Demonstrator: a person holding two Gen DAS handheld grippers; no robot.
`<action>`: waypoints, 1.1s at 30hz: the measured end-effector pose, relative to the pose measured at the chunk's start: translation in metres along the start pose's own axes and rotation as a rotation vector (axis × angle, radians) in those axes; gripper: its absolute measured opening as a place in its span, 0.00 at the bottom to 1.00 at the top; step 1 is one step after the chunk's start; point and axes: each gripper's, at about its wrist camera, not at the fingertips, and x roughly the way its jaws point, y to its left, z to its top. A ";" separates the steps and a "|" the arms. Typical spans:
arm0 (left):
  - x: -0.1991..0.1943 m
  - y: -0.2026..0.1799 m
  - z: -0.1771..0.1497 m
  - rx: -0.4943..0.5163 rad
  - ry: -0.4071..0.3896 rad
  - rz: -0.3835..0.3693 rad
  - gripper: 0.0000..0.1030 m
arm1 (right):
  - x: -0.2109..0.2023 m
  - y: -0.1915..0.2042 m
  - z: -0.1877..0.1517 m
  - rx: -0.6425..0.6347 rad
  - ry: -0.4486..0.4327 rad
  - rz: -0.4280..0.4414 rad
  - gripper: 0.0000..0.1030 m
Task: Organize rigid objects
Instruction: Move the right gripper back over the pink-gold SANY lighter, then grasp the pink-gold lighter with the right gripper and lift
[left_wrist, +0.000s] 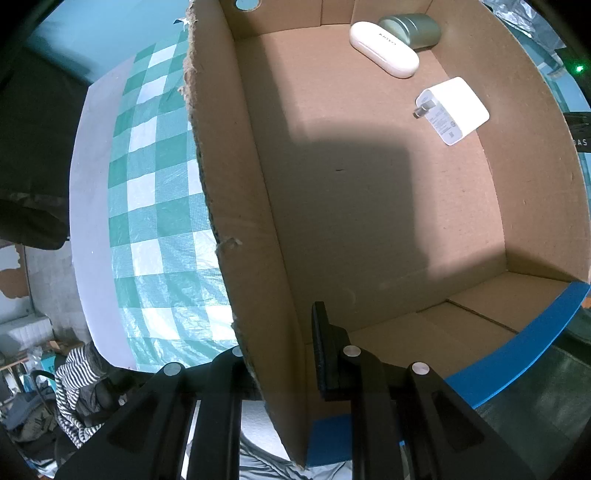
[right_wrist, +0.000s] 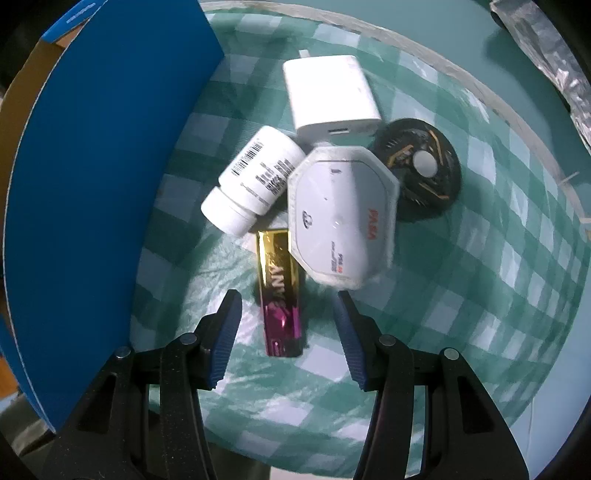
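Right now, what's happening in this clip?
Small items are being sorted into a cardboard box. The left gripper is shut on the box's wall. The right gripper hangs open over the gold and pink bar on the checked cloth. A white case, green tin and charger are already inside.

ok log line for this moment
left tongs: shut on box wall | right tongs: open over gold bar | box: case, tin, charger

Dim, blue-tinted, fisheye-warped, slightly blurred.
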 end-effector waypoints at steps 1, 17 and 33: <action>0.000 0.000 0.000 0.000 0.001 0.000 0.16 | 0.001 0.001 0.002 -0.001 0.000 -0.005 0.51; 0.003 -0.002 0.002 -0.010 0.002 -0.002 0.16 | 0.011 0.029 0.005 -0.042 0.000 -0.099 0.22; 0.004 0.005 -0.001 -0.019 0.002 -0.006 0.16 | 0.022 0.032 -0.035 -0.032 0.056 -0.003 0.21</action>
